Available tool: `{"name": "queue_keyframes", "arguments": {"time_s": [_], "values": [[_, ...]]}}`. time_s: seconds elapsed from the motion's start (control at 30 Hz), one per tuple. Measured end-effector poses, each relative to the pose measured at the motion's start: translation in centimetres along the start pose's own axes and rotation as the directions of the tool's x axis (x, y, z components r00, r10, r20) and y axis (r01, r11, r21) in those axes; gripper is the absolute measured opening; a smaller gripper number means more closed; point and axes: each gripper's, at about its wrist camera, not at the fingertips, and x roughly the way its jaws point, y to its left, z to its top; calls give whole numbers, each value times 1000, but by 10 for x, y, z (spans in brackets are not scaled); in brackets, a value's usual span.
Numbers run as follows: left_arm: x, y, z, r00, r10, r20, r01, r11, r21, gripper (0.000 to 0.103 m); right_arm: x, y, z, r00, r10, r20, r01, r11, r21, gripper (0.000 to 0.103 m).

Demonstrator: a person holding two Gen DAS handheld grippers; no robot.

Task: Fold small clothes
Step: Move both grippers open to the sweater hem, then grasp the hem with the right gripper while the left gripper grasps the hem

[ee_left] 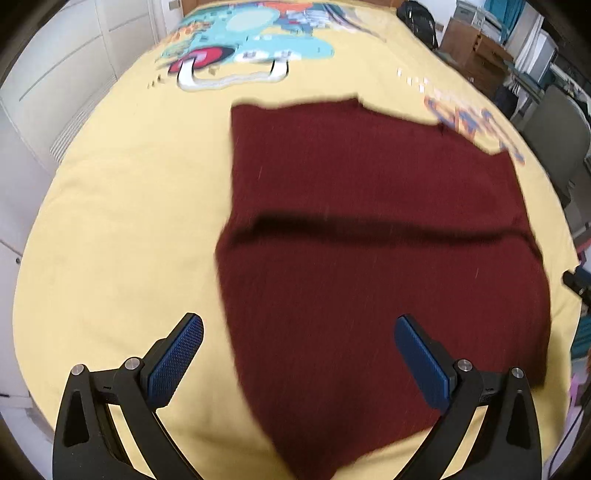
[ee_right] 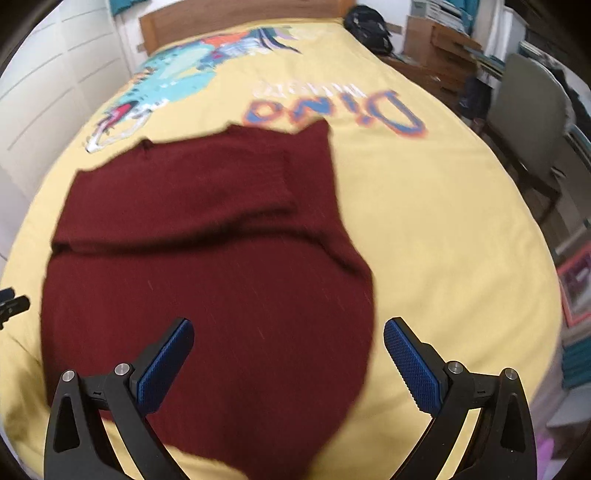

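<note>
A dark red knitted garment lies flat on the yellow bedspread, with a fold crease running across its middle. It also shows in the right wrist view. My left gripper is open and empty, hovering above the garment's near left edge. My right gripper is open and empty, hovering above the garment's near right edge. Both views are motion-blurred.
The bedspread has a cartoon dinosaur print and lettering. A grey chair, a dark backpack and cardboard boxes stand at the bed's right side. White cupboards are on the left.
</note>
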Motion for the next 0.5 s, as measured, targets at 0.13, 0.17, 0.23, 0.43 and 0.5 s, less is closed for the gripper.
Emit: {"name": "queue_keyframes", "arguments": {"time_s": [0.13,0.17,0.23,0.43,0.5], "values": [[14,8,-41,996,-19,-87,19,1000,-6,102,9,-18,-33,997,16,-74,-13,999,44,103],[19,10,-48,994,-22,-103,21,1000,-8,102,14,-22,-41,995,26,-96,-20,998,59,103],[30,13,-62,989,-32,-142,29,999,-23,102,27,-27,-52,988,36,-150,-24,996,83,102],[56,4,-84,971,-68,-230,63,998,-30,102,46,-28,-70,970,79,-232,-56,993,106,97],[62,-4,-86,966,-76,-246,76,997,-9,100,49,-25,-71,965,86,-250,-65,994,93,93]]}}
